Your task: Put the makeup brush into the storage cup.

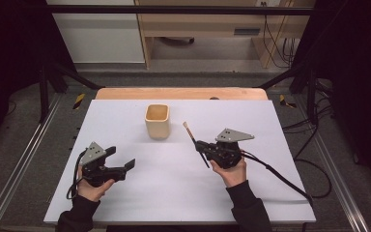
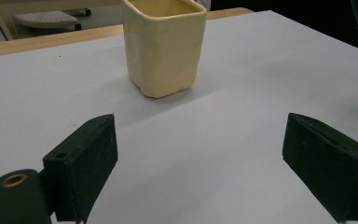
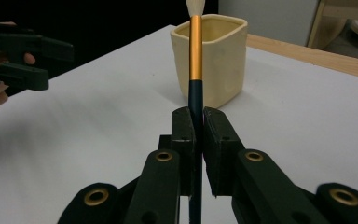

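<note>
Clamped between the fingers (image 3: 214,154) of the right gripper (image 3: 196,122) is a brush (image 3: 195,51), gripped on its dark handle, with the gold band and pale bristles above the jaws. From the high view the brush (image 1: 194,143) is seen tilted, its tip aimed toward the cup (image 1: 157,121) and held just right of it. Left of the cup and nearer the person, the left gripper (image 1: 121,162) is held with fingers spread and nothing between them. Everything is set over a white table (image 1: 251,116).
</note>
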### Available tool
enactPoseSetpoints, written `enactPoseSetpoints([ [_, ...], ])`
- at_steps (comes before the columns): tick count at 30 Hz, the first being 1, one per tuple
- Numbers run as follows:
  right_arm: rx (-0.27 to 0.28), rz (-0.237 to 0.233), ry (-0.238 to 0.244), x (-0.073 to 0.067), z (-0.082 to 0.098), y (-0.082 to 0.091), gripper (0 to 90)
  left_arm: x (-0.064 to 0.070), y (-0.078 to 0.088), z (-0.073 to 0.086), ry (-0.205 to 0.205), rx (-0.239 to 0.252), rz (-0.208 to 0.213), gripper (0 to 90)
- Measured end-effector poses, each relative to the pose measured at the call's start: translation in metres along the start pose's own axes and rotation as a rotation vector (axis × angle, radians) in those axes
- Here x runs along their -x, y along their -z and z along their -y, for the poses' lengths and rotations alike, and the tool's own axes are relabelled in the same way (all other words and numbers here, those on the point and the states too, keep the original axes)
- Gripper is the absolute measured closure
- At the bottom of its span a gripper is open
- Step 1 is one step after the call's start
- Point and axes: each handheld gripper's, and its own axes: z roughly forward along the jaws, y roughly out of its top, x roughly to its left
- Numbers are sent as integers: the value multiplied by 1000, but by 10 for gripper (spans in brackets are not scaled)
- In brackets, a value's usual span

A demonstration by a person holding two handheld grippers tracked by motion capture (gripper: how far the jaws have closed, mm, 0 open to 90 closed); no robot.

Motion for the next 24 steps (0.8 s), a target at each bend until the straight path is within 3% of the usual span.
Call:
enactPoseSetpoints([
  [10, 52, -9, 6, -3, -2, 1, 837, 7, -2, -3, 16, 14, 5, 96],
  [24, 43, -39, 28, -12, -4, -10, 837, 13, -1, -12, 50, 59, 26, 99],
])
